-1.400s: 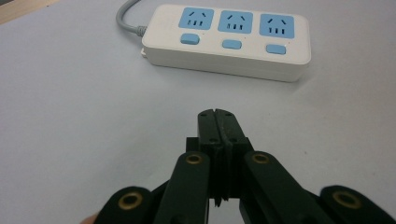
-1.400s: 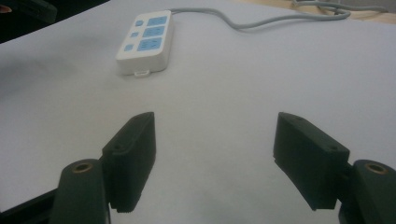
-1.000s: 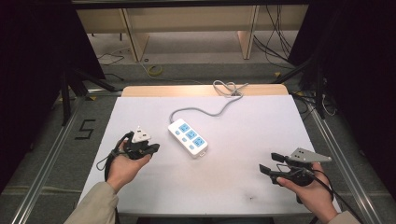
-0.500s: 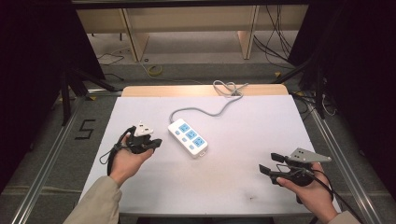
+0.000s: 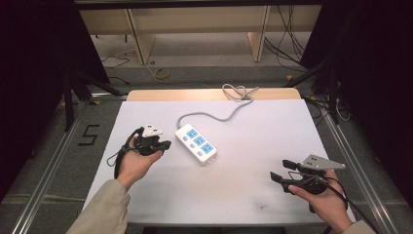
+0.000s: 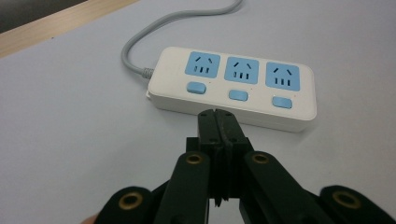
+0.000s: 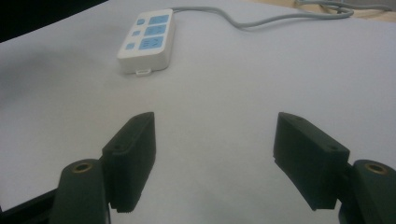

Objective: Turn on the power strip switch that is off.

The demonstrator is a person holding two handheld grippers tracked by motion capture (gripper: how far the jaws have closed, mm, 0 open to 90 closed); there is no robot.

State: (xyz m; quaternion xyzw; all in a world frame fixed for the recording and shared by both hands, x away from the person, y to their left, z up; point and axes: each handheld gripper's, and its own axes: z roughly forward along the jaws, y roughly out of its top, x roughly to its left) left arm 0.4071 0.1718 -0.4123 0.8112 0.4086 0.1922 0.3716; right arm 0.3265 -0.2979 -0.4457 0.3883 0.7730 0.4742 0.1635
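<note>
Two hand-held tools frame a white plastic power strip with three blue sockets and three blue switches, which lies near the middle of the white-covered desk, its grey cable trailing to the far edge. The left tool, jaws pressed together and empty, points at the strip's near long side, just short of the blue switches. The right tool, jaws spread and empty, rests well apart. The step appears to be an approach to a switch; the next move calls for lowering the closed tip squarely onto one button.
</note>
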